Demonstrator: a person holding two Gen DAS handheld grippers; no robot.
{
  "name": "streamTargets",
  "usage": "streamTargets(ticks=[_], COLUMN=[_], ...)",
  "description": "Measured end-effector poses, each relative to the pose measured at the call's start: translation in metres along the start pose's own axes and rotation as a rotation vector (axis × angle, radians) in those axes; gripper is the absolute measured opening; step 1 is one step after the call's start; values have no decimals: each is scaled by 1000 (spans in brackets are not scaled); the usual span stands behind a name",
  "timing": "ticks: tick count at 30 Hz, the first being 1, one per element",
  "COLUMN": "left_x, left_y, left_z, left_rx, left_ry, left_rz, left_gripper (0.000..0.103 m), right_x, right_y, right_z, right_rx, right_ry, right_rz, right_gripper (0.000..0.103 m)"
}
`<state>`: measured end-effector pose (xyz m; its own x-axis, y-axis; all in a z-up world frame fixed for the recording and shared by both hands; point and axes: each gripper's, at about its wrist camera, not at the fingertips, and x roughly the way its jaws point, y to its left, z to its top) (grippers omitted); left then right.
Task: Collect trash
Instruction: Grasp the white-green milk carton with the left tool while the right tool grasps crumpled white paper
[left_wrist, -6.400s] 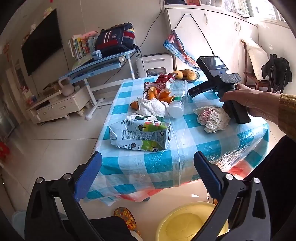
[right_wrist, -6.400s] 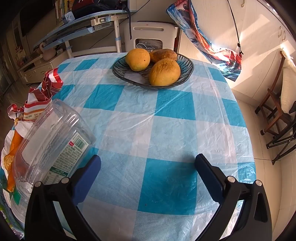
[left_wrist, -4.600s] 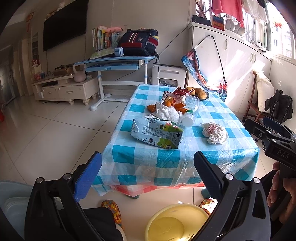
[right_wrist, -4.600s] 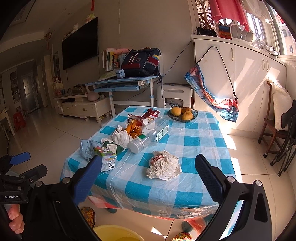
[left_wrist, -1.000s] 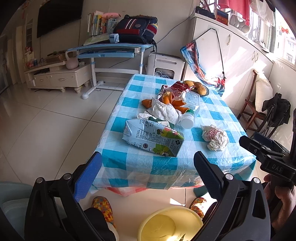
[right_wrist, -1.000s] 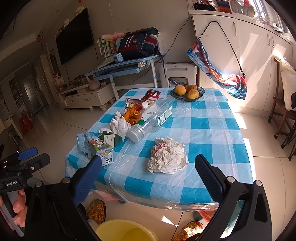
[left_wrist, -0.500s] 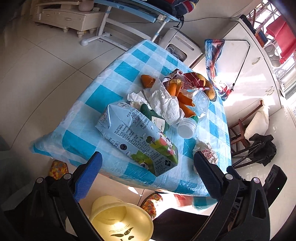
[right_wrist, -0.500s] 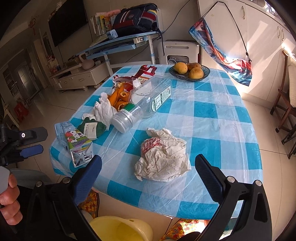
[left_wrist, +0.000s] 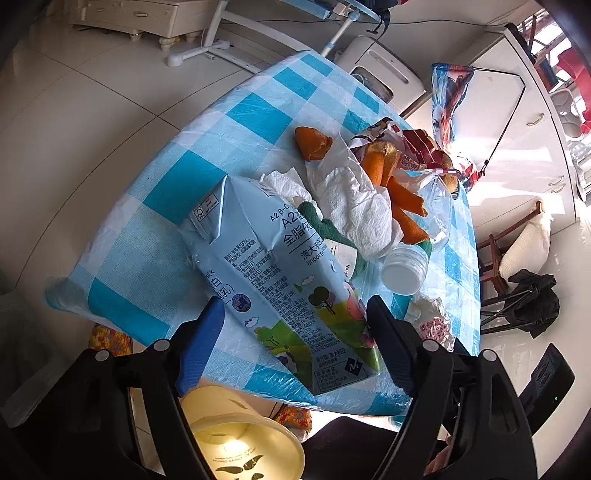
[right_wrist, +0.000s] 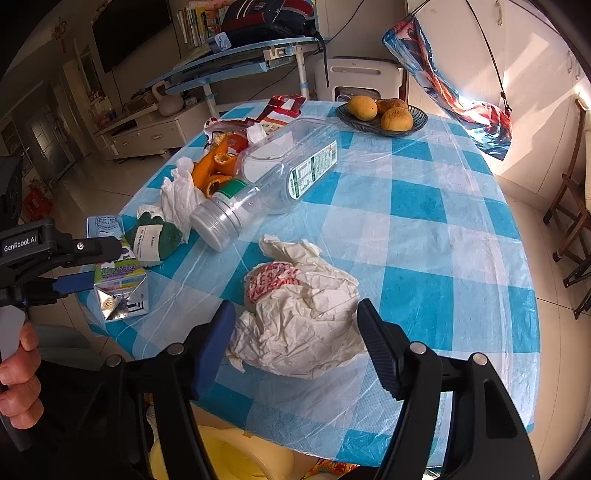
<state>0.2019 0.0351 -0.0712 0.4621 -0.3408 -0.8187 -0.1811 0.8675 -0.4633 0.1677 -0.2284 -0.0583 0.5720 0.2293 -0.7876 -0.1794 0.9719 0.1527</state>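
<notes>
A light-blue milk carton (left_wrist: 280, 280) lies on its side at the near corner of the blue-checked table (left_wrist: 155, 266). My left gripper (left_wrist: 295, 343) straddles the carton's near end. Its jaws are closing; the right pad (left_wrist: 380, 332) meets the carton's edge, while a gap shows at the left pad. In the right wrist view a crumpled white paper wrapper (right_wrist: 306, 317) with red print sits between the fingers of my right gripper (right_wrist: 295, 336). Its jaws are closing too, with the pads at the paper's edges. A yellow bin (right_wrist: 221, 458) stands on the floor below the table's front edge.
A clear plastic bottle (right_wrist: 266, 181), orange peels (right_wrist: 218, 166), white tissue (right_wrist: 177, 195), a green packet (right_wrist: 155, 236) and a red snack bag (right_wrist: 284, 107) lie mid-table. A fruit bowl (right_wrist: 384, 114) stands at the far side, and a chair (right_wrist: 569, 221) on the right.
Both grippers have come down and closer to the table, and both pairs of jaws have narrowed. The carton now lies between the left fingers, the crumpled paper between the right.
</notes>
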Motion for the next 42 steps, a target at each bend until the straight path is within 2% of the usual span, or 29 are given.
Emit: streamTargets(ticks=[1, 3, 4, 6, 8, 10, 13, 18, 21, 22, 26, 28, 34, 35, 37, 42], left_x=[-1, -3, -4, -7, -9, -8, -3, 6, 13, 14, 9, -1, -14, -16, -14, -18], left_y=[1, -1, -2, -3, 1, 11, 24, 20, 11, 9, 3, -1, 8, 10, 12, 24], left_z=[2, 4, 4, 4, 6, 8, 9, 14, 18, 19, 20, 21, 25, 25, 25, 26], left_rx=[9, 34, 45, 59, 35, -27, -96, -121, -102, -95, -54, -26, -4, 5, 49, 59], left_ry=[0, -5, -6, 0, 17, 26, 34, 12, 2, 3, -15, -31, -30, -27, 0, -10], left_rz=[-22, -44, -60, -74, -77, -45, -39, -14, -4, -8, -40, -42, -54, -44, 26, 31], left_gripper=[63, 55, 47, 43, 46, 68, 82, 84, 83, 72, 53, 38, 33, 32, 32, 31], right_x=[0, -1, -2, -5, -4, -4, -3, -2, -1, -1, -4, -6, -9, -9, -10, -10], right_y=[-1, -1, -1, -2, -4, -7, -7, -8, -9, -10, -10, -9, -5, -5, -5, -5], right_z=[0, -1, -2, -2, -3, -3, -3, -3, -3, -3, -3, -2, -3, -3, -4, -5], right_rx=[4, 5, 8, 22, 48, 71, 80, 86, 87, 89, 89, 82, 71, 73, 77, 83], right_ry=[2, 0, -2, -8, -4, -1, 0, 1, 2, 1, -10, -17, -28, -29, -30, -28], right_rz=[9, 29, 36, 48, 63, 72, 74, 84, 88, 89, 96, 98, 107, 107, 108, 113], right_gripper=[56, 45, 44, 42, 42, 42, 42, 43, 43, 43, 43, 42, 38, 38, 38, 38])
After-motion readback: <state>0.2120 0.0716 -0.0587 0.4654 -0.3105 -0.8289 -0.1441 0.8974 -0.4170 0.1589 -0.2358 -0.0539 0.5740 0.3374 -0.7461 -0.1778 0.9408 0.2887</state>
